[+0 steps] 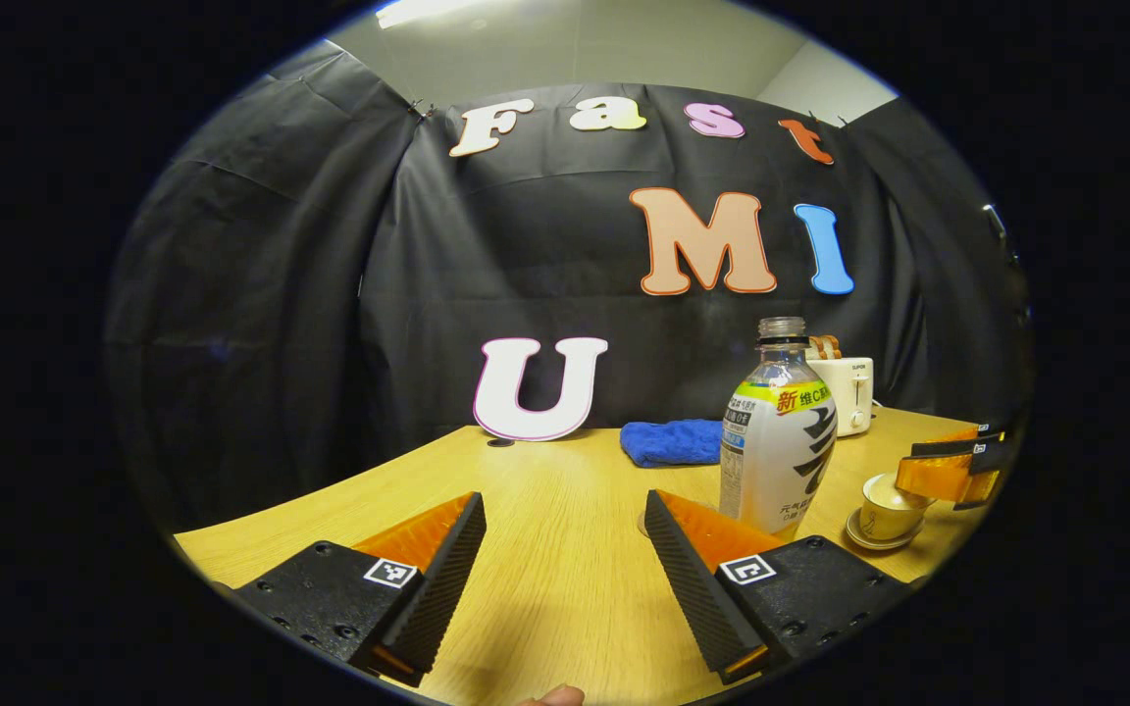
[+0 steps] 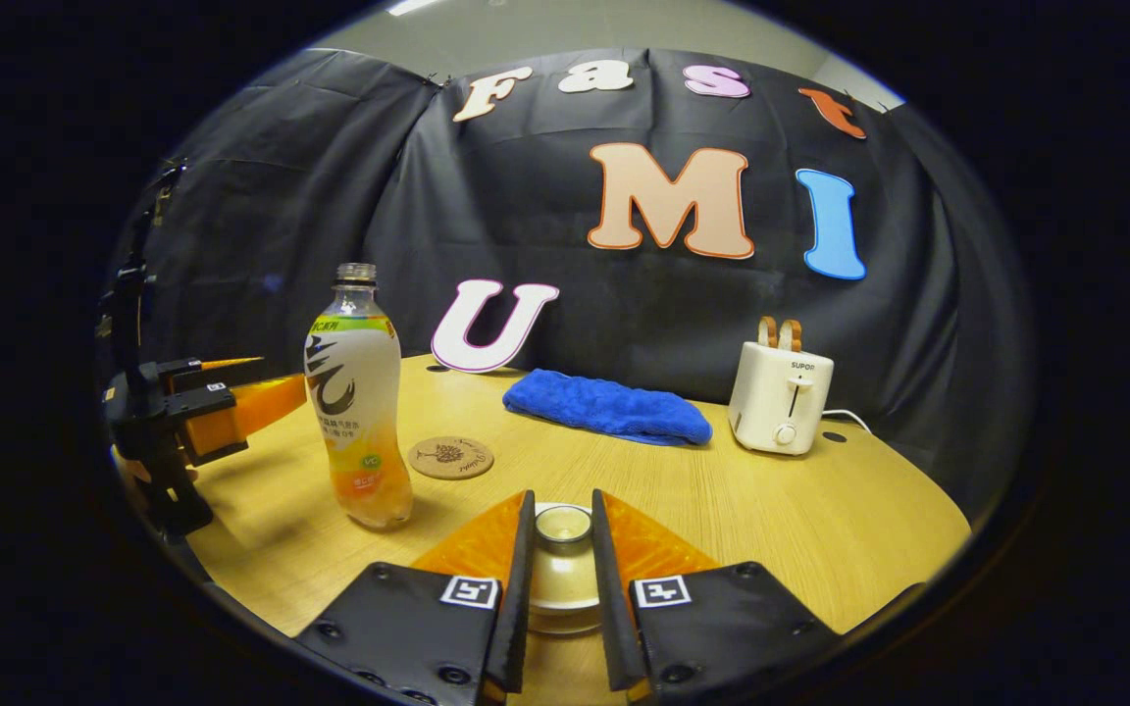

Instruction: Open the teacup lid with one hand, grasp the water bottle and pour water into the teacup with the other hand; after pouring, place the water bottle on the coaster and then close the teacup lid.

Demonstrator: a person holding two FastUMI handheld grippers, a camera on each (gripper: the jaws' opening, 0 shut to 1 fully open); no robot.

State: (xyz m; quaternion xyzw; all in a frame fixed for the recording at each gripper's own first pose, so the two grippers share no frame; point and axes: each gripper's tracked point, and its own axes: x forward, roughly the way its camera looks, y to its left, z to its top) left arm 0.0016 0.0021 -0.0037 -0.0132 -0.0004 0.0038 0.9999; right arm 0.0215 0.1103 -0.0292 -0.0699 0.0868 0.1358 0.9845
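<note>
- Wooden table (image 2: 771, 510) in a booth hung with black cloth; blue towel (image 2: 607, 405) and white toaster (image 2: 780, 396) toward the back.
- Water bottle (image 2: 357, 392) upright on the table, no cap visible on the neck, liquid low in the body as seen in the right gripper view.
- Round coaster (image 2: 450, 457) just beside the bottle, bare, not under it.
- Teacup (image 2: 562, 574) between the fingers of the right gripper (image 2: 562, 564), lid (image 2: 563, 524) with its small knob on top of the cup.
- Right gripper narrowed around the lid knob, fingers close on either side; actual contact hard to confirm.
- In the left gripper view, same cup (image 1: 887, 508) on its saucer at the far right, right gripper's fingers (image 1: 948, 469) at lid height.
- Left gripper (image 1: 565, 564) spread wide, empty, low over the table, bottle (image 1: 777, 431) just beyond its right finger and not between the two.
- Judged progress: very start. Lid not yet off, bottle not grasped, nothing poured.
- Left to do: lift lid, take bottle, pour, set bottle on coaster, close lid.
</note>
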